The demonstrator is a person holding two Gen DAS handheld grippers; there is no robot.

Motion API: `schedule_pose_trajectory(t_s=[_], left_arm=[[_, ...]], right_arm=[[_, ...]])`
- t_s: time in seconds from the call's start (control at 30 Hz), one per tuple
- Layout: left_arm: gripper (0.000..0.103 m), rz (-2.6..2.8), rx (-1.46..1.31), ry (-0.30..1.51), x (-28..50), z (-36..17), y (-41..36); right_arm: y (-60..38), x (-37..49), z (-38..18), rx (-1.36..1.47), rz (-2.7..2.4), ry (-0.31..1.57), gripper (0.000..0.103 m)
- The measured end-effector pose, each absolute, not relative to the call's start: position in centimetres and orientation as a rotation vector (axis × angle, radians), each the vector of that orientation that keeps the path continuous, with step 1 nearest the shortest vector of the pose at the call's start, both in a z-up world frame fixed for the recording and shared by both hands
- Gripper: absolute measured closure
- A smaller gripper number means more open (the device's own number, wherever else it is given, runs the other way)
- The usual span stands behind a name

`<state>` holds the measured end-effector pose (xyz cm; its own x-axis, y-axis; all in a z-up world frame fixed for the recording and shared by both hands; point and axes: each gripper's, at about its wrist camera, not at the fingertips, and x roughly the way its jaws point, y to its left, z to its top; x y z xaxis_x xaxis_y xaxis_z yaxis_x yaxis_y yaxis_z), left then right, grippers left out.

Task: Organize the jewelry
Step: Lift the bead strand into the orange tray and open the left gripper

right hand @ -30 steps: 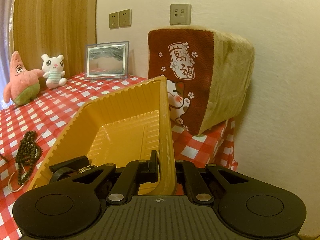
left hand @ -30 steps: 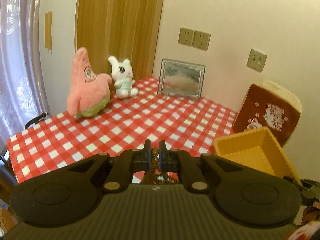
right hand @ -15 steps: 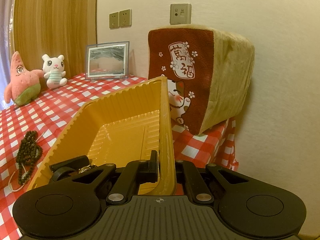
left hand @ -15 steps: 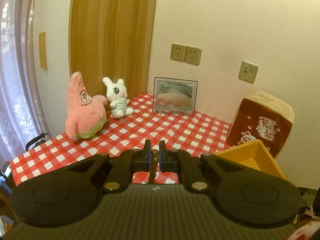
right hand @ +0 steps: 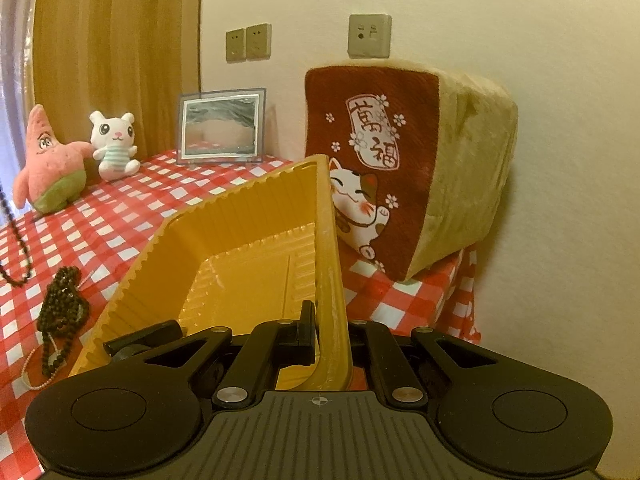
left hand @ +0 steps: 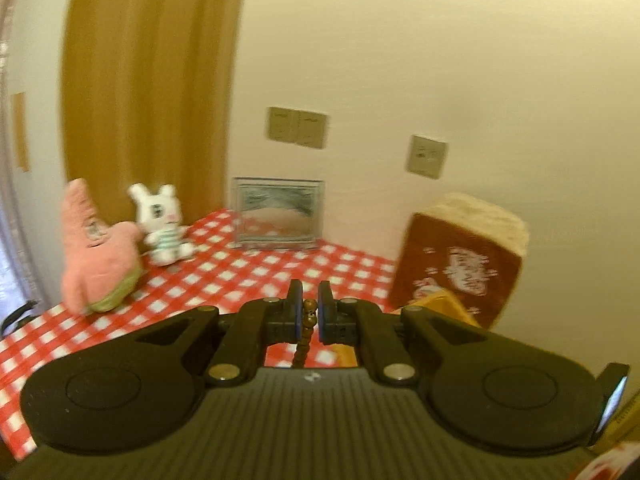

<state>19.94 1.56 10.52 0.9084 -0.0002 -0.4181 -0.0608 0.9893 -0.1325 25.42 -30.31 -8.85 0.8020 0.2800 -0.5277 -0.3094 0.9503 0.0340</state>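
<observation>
Left gripper is closed on a strand of brown beads — pads pinch one bead near the top, the rest hangs straight down between the fingers and out of sight below. In the right wrist view a dark thin strand dangles at the 9 o'clock edge, clear of the tablecloth; likely the same beads.

Handling, judged: light, limp, no stiffness at all. It will swing and can slip bead by bead if the pinch sits between beads. Best hold is on a bead, near one end, so the loop hangs free and untangled.

Right gripper is clamped on the near wall of the yellow tray, one finger inside, one outside. The tray is tipped, far corner raised toward 12 o'clock. A second heap of dark beads lies on the cloth at 9 o'clock of the tray, beside a thin pale chain.

Pose: left gripper points slightly downward, view blurred — in motion. Right one angles down, sharp.
</observation>
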Motion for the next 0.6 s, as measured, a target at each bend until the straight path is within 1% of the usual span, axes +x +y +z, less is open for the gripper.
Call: schedule_pose_trajectory(t_s=[0.3,0.47,0.6], left_arm=[[0.097,-0.158,-0.195,0.413,23.8,10.2,-3.9],[0.097,-0.224,-0.225,0.474,27.0,7.8,-6.6],[0.097,-0.237,-0.229,0.549,29.2,4.5,-8.5]], right_arm=[[-29.6,25.7,-8.3,-0.070,0.321,0.546,0.097],[-29.6,25.6,-8.2,-0.067,0.324,0.541,0.097],[-29.8,25.4,-8.3,-0.063,0.324,0.543,0.097]])
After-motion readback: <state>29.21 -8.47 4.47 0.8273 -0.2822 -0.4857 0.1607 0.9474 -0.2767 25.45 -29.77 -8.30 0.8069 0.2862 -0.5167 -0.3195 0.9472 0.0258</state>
